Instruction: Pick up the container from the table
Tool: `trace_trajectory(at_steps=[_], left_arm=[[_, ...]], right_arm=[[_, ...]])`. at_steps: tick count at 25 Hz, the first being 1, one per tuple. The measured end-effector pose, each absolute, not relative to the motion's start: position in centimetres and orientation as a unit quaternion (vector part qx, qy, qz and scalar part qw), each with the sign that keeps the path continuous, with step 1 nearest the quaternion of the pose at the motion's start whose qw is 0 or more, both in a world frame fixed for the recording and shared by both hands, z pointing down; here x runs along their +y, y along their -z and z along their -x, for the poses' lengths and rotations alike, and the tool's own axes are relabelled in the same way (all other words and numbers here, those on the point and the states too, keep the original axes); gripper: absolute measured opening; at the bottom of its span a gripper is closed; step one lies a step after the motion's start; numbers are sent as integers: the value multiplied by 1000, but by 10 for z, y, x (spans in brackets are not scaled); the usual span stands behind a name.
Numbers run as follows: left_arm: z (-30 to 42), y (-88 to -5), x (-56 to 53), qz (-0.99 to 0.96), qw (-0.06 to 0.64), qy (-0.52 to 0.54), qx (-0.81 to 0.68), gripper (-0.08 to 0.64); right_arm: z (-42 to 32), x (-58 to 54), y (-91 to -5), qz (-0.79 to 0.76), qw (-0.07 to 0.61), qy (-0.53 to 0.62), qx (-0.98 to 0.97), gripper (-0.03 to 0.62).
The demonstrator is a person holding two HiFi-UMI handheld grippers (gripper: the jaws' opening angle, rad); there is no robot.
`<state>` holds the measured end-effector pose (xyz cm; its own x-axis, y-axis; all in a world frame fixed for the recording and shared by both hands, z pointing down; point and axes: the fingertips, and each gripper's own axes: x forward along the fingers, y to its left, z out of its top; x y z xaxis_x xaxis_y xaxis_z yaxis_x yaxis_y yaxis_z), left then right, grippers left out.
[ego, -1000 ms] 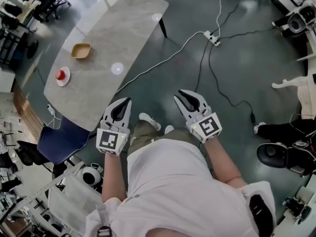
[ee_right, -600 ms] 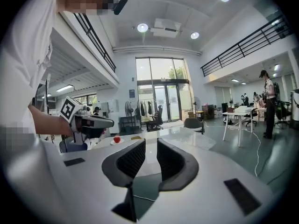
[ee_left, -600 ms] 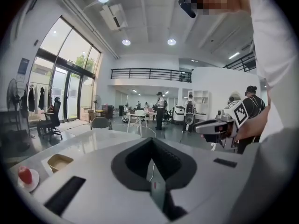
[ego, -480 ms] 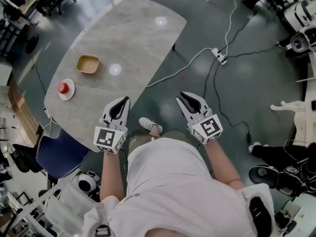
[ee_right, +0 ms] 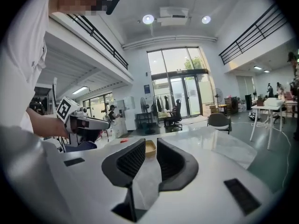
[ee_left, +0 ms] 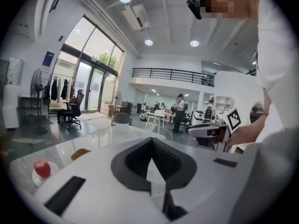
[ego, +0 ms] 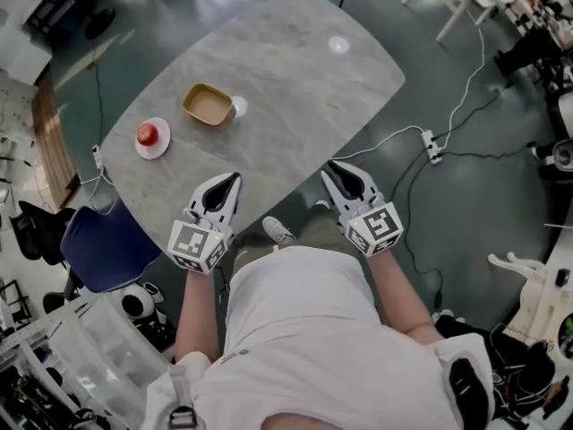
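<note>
Tan container (ego: 208, 104) sat on the tabletop (ego: 295, 70), looked empty, well ahead of both sets of fingers. Red fruit (ego: 146, 133) sat on a white plate (ego: 163, 146) near it. Left gripper (ee_left: 152, 139): fingers met at the tips, nothing held. Right gripper (ee_right: 150, 141): fingers a narrow gap apart, empty, touching nothing; container showed far beyond that gap.

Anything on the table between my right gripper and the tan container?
Nothing visible. Bare table lies between the right gripper and the container; the apple on its plate sits off to the side.
</note>
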<state>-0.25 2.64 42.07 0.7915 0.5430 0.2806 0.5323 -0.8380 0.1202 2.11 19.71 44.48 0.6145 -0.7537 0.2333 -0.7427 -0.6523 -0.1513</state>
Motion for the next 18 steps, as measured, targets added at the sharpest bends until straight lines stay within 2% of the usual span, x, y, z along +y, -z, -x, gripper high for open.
trace_trajectory(at_steps=[18], left_arm=[[-32,-434,-62,-977,69,-199,21,2]], right_arm=[[-143,59,-473,737,-34,182,650,77]])
